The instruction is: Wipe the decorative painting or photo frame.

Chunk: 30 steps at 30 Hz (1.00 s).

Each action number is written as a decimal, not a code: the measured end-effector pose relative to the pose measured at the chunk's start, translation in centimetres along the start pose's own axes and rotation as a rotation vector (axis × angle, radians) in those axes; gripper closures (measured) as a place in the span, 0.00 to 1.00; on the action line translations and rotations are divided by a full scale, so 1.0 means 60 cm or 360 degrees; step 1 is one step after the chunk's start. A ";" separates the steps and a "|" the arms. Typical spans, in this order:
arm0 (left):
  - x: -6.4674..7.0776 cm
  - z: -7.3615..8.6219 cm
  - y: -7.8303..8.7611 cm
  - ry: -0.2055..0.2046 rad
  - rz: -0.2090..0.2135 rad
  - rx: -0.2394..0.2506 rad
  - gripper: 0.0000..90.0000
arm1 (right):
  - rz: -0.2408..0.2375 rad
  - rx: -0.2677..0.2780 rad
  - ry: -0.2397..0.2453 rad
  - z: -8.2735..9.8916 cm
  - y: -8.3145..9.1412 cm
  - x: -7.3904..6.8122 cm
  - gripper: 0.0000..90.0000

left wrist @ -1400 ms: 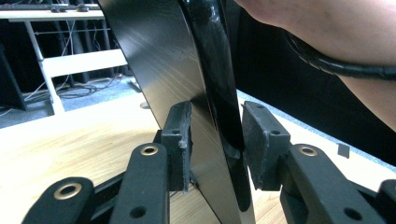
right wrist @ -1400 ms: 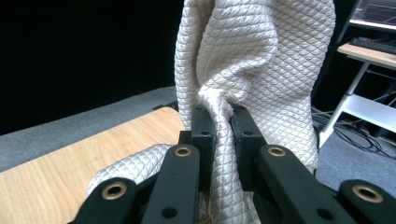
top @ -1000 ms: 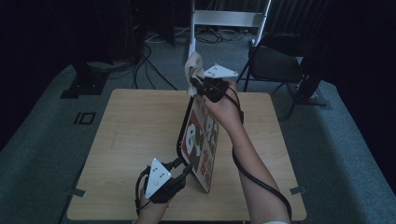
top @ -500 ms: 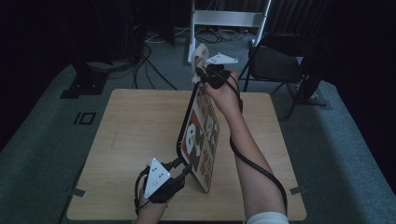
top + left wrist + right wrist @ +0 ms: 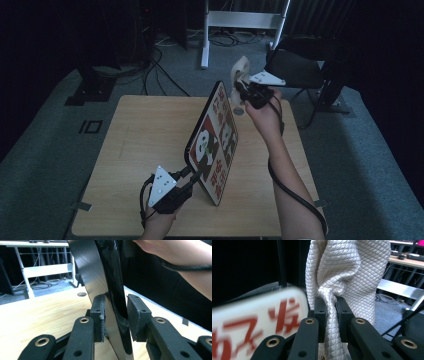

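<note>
Quilted cloth (image 5: 342, 277) pinched in right tongs (image 5: 331, 305); left tongs (image 5: 115, 315) closing around tray (image 5: 212, 140) (edge blurred).

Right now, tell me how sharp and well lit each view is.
High view: dim, room black around the lit table. Left gripper view: sharp, glare streaks on the glossy black edge of the panda tray. Right gripper view: quilted cloth crisp, the tray's red lettering smeared by blur.

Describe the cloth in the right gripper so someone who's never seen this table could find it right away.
Start at the wooden table, where a panda-printed tray stands on edge. Off its far top corner, the right gripper pinches a bunched cloth. It is the one soft, cream, diamond-quilted thing here, unlike the hard glossy tray.
</note>
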<state>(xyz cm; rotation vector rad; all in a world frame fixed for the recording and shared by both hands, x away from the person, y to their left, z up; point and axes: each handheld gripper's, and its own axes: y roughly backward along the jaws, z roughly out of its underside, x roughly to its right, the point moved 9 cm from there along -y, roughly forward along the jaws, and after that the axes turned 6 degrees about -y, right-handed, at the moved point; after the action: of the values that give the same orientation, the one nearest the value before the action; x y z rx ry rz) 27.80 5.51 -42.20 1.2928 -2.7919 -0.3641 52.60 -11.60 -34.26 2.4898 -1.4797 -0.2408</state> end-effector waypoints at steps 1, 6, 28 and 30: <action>-0.001 0.000 0.000 0.0000 -0.0004 -0.0001 0.77 | 0.0015 0.0012 0.0009 0.009 0.012 0.003 0.92; -0.014 0.001 0.003 -0.0019 -0.0041 -0.0010 0.78 | 0.0013 0.0037 -0.0005 0.050 0.053 0.012 0.92; -0.098 0.007 0.008 -0.0002 0.0120 0.0027 0.83 | 0.0117 0.0123 -0.0064 0.110 0.161 0.067 0.91; -0.103 0.007 0.007 -0.0005 0.0141 0.0034 0.83 | 0.0129 0.0126 -0.0058 0.110 0.167 0.070 0.91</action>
<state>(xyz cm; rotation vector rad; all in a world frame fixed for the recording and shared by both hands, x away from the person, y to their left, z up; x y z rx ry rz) 31.45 10.51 -42.14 1.1685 -2.8516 -0.3331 44.48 -20.70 -37.88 2.4922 -1.6308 -0.2179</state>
